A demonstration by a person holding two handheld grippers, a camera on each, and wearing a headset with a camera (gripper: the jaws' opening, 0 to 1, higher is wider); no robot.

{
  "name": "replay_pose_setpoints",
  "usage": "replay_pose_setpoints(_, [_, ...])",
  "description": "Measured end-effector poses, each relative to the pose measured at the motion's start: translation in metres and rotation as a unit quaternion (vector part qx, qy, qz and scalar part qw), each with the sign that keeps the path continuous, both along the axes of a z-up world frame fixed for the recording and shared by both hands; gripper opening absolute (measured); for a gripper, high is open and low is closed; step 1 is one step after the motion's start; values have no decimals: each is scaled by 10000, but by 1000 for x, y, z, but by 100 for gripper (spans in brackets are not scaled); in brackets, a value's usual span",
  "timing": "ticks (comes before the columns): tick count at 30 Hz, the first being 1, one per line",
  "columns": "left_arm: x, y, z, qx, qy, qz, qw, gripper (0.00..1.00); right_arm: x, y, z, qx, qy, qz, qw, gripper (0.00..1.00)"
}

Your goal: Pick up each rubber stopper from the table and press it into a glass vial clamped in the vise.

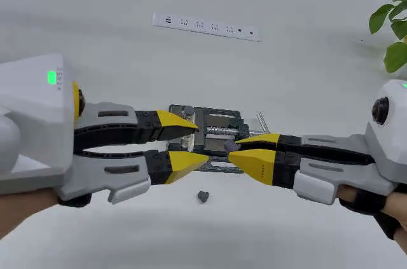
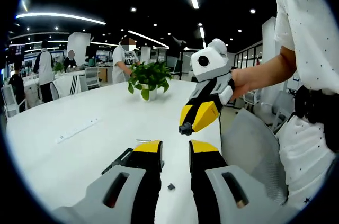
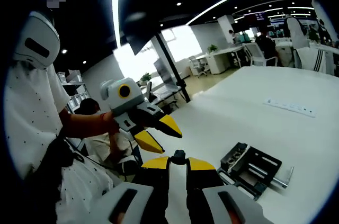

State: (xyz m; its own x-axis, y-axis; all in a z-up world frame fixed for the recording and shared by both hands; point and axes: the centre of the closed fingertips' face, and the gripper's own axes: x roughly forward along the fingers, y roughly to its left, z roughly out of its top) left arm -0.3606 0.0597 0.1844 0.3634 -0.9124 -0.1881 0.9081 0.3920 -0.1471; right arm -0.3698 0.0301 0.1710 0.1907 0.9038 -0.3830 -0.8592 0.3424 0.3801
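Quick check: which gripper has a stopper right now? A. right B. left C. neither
A: the right gripper is pinching a stopper between its tips, while the left gripper is open with nothing in it.

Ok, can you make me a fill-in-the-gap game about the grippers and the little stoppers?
The left gripper has its jaws ____. The right gripper is ____ on a dark stopper. A spare stopper lies on the white ____. A leafy green ____ shows at the head view's top right.
Missing words: open, shut, table, plant.
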Motion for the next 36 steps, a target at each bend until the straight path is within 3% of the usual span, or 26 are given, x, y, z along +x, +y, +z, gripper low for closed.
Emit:
replay_pose_setpoints(2, [-1, 1, 1, -73, 181, -30, 9998, 17, -2, 3, 4, -3, -198, 107, 9997, 6])
replay_pose_setpoints(4, [-2, 0, 0, -51, 251, -84, 9996, 16, -1, 2, 4, -42, -276, 169, 9995, 6])
replay_pose_setpoints(5, [-4, -1, 1, -83, 339, -136, 9993, 17, -1, 2, 5, -100, -459, 266, 9985, 6])
replay_pose_setpoints(9, [-7, 0, 12, -493, 721, -155, 9961, 17, -8, 6, 11, -204, -885, 537, 9944, 6])
replay_pose_setpoints(13, [-10, 2, 14, -556, 948, -250, 9936, 17, -11, 9, 16, -407, -1496, 810, 9846, 6])
replay_pose_setpoints(15, [-14, 0, 20, -795, 1279, -310, 9881, 17, -14, 13, 21, -429, -1741, 922, 9795, 6])
replay_pose_setpoints(17, [-13, 2, 19, -807, 1390, -308, 9865, 17, -17, 17, 26, -455, -1893, 984, 9759, 6])
replay_pose_setpoints(19, [-13, 2, 20, -814, 1445, -336, 9856, 17, -16, 18, 27, -607, -2142, 1070, 9690, 6])
replay_pose_setpoints(22, [-17, 0, 24, -980, 1753, -433, 9787, 17, -22, 23, 30, -747, -2399, 1240, 9599, 6])
replay_pose_setpoints(24, [-16, 0, 25, -978, 1778, -447, 9782, 16, -24, 24, 31, -831, -2526, 1328, 9548, 6])
replay_pose_setpoints(27, [-18, 0, 24, -939, 1796, -495, 9780, 14, -26, 26, 32, -1001, -2819, 1499, 9424, 6])
replay_pose_setpoints(31, [-21, -2, 26, -955, 1873, -563, 9760, 13, -28, 29, 35, -1089, -3060, 1626, 9317, 6])
replay_pose_setpoints(33, [-22, -3, 26, -951, 1885, -596, 9756, 12, -29, 30, 35, -1177, -3227, 1730, 9231, 6])
replay_pose_setpoints(36, [-24, -5, 26, -922, 1915, -634, 9751, 12, -29, 31, 38, -1190, -3350, 1774, 9177, 6])
